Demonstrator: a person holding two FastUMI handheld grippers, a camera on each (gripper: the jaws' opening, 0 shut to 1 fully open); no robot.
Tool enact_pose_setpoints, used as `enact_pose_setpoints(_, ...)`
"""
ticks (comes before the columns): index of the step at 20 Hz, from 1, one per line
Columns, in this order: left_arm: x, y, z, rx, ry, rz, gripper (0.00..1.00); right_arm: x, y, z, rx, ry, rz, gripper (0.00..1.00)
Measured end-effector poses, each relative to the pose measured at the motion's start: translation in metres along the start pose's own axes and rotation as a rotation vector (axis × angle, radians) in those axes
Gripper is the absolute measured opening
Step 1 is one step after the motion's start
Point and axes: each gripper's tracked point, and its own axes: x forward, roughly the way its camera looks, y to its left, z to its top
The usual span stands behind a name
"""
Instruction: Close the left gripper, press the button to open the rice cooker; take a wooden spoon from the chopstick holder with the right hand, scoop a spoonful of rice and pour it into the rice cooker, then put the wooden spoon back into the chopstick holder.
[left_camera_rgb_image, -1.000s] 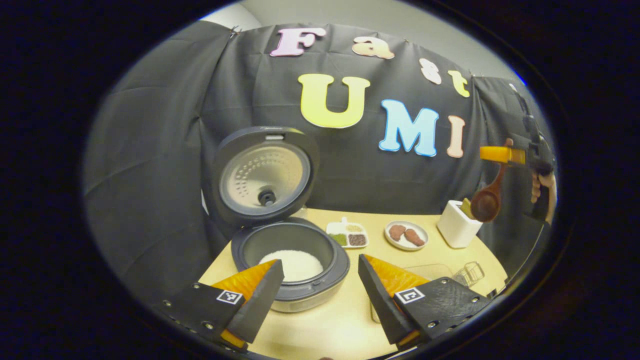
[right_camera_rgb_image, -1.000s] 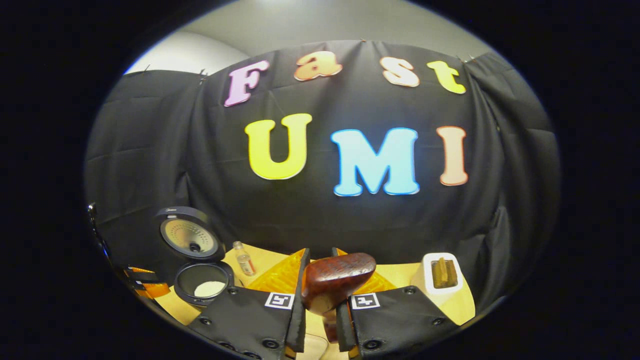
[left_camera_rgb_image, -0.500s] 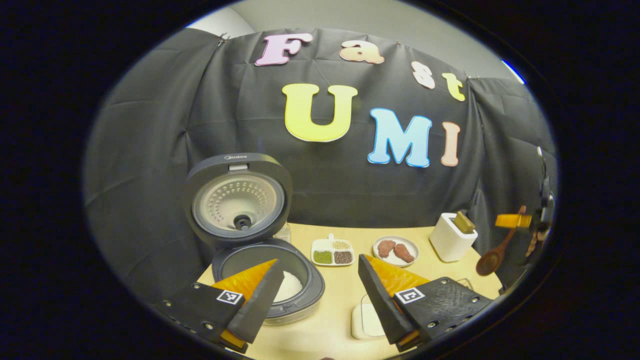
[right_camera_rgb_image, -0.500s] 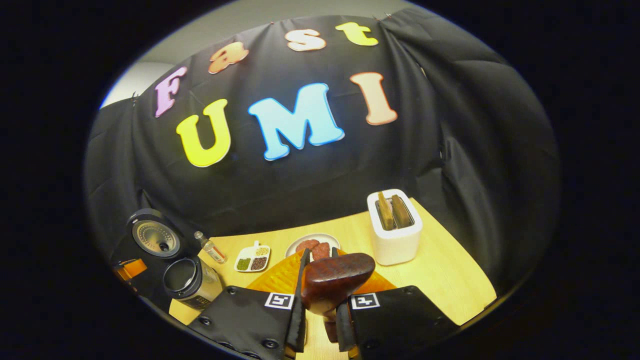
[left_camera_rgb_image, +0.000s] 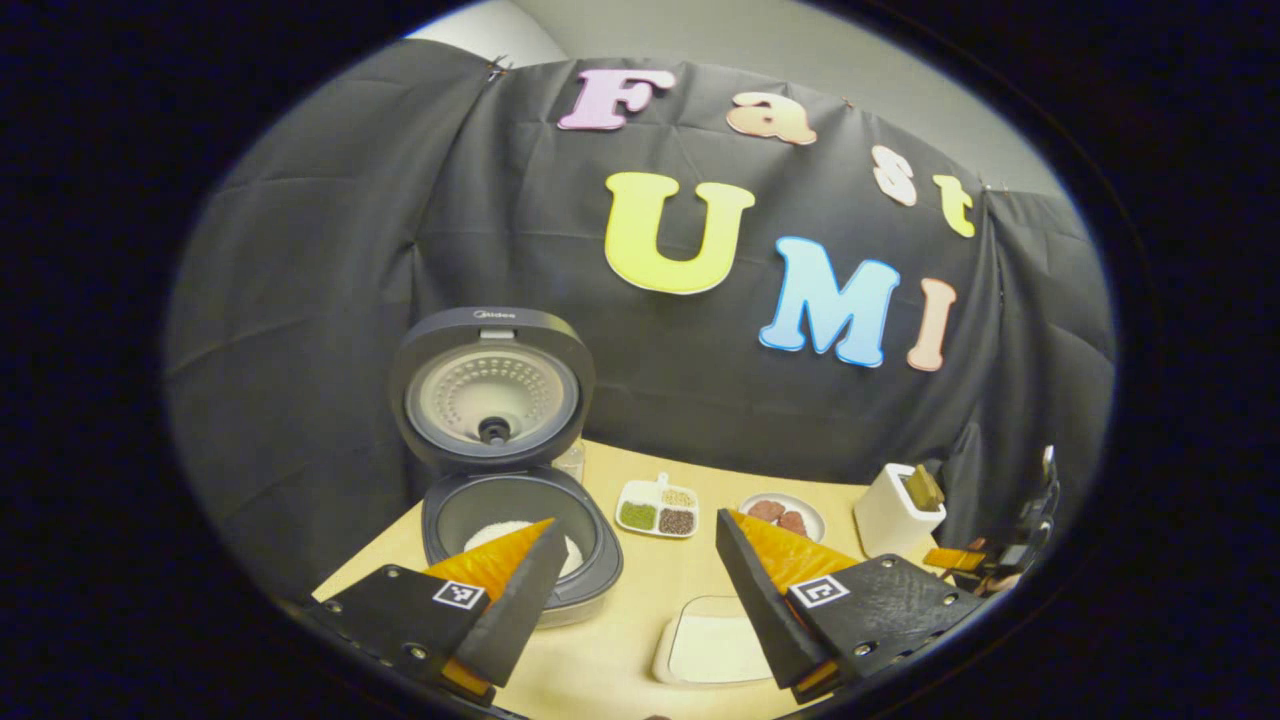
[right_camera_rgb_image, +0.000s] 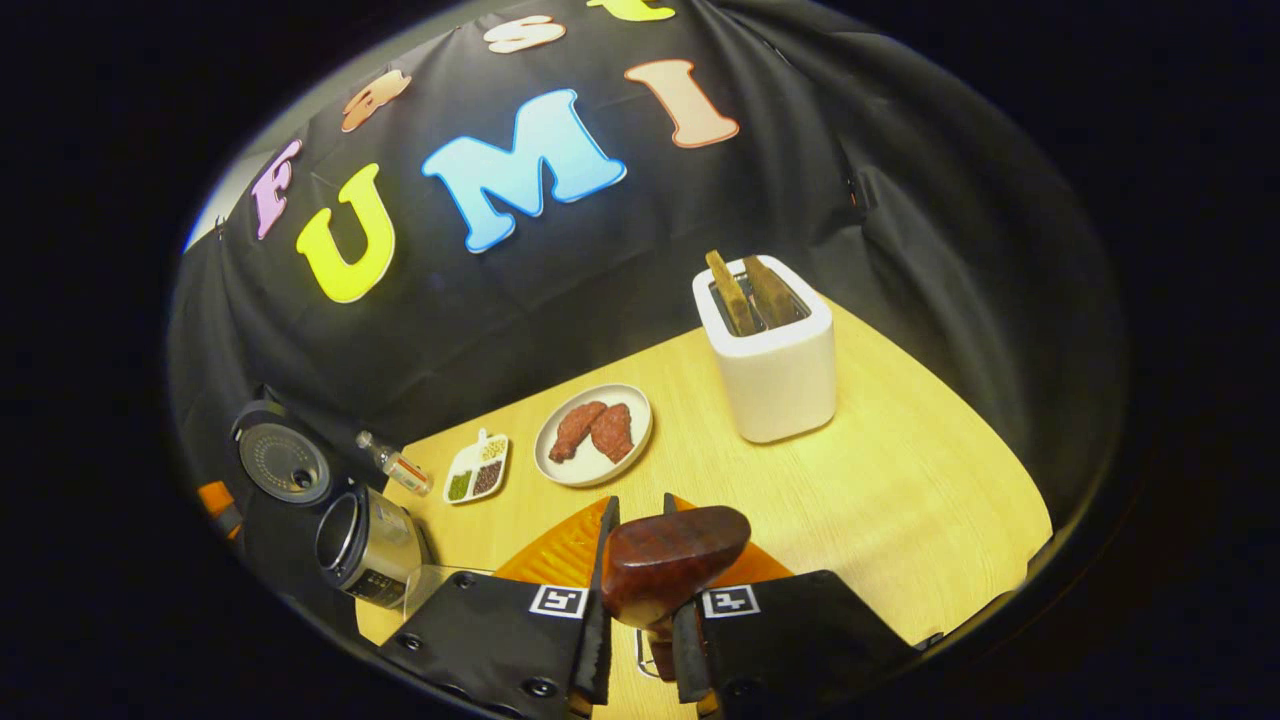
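At the bottom centre of the right gripper view the right tool (right_camera_rgb_image: 640, 600) pinches the wooden spoon (right_camera_rgb_image: 672, 560) by its handle, both fingers pressed on it; the thick butt end of the handle fills the gap and points up toward the camera, so the long axis runs away downward between the fingers, the bowl hidden below. Beyond it lies a wide bare stretch of worktop (right_camera_rgb_image: 900, 500) at centre right, running to the curved near edge at the lower right. Farther up stands the white chopstick holder (right_camera_rgb_image: 775, 355), upright, with two wooden sticks leaning in its open top. Left of it sits a plate of two brown pieces (right_camera_rgb_image: 593, 433), then a small divided dish (right_camera_rgb_image: 476, 467) and a small bottle (right_camera_rgb_image: 395, 466) near the cloth. In the left gripper view the left tool (left_camera_rgb_image: 640, 590) is spread wide, holding nothing, low in the frame. Between its fingers lies a white tray of rice (left_camera_rgb_image: 715, 648) near the front edge. Behind the left finger stands the rice cooker (left_camera_rgb_image: 520, 520), lid raised upright, white rice in its pot.
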Motion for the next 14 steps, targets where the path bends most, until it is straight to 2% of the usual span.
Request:
enact_pose_setpoints(3,-0.017,0.005,-0.001,0.012,-0.01,0.074,0.94,0.018,-0.014,-0.024,-0.018,0.077,0.008,0.24)
enact_pose_setpoints(4,-0.023,0.006,-0.003,0.018,-0.011,0.102,0.94,0.022,-0.018,-0.028,-0.013,0.095,0.011,0.27)
enact_pose_setpoints(5,-0.028,0.008,-0.005,0.019,-0.011,0.128,0.92,0.024,-0.019,-0.03,-0.001,0.107,0.025,0.24)
enact_pose_setpoints(7,-0.039,0.012,-0.007,0.019,-0.017,0.173,0.94,0.025,-0.02,-0.026,0.044,0.107,0.044,0.28)
enact_pose_setpoints(8,-0.042,0.016,-0.006,0.022,-0.021,0.196,0.96,0.027,-0.022,-0.028,0.052,0.113,0.049,0.26)
enact_pose_setpoints(11,-0.049,0.029,0.007,0.033,-0.048,0.25,0.94,0.021,-0.026,-0.029,0.044,0.124,0.062,0.32)
enact_pose_setpoints(12,-0.048,0.035,0.014,0.04,-0.061,0.261,0.94,0.019,-0.032,-0.031,0.035,0.125,0.048,0.45)
enact_pose_setpoints(13,-0.045,0.038,0.022,0.045,-0.071,0.267,0.94,0.015,-0.038,-0.032,0.026,0.124,0.029,0.77)
enact_pose_setpoints(14,-0.04,0.04,0.032,0.05,-0.08,0.266,0.94,0.009,-0.042,-0.033,0.015,0.123,0.015,0.75)
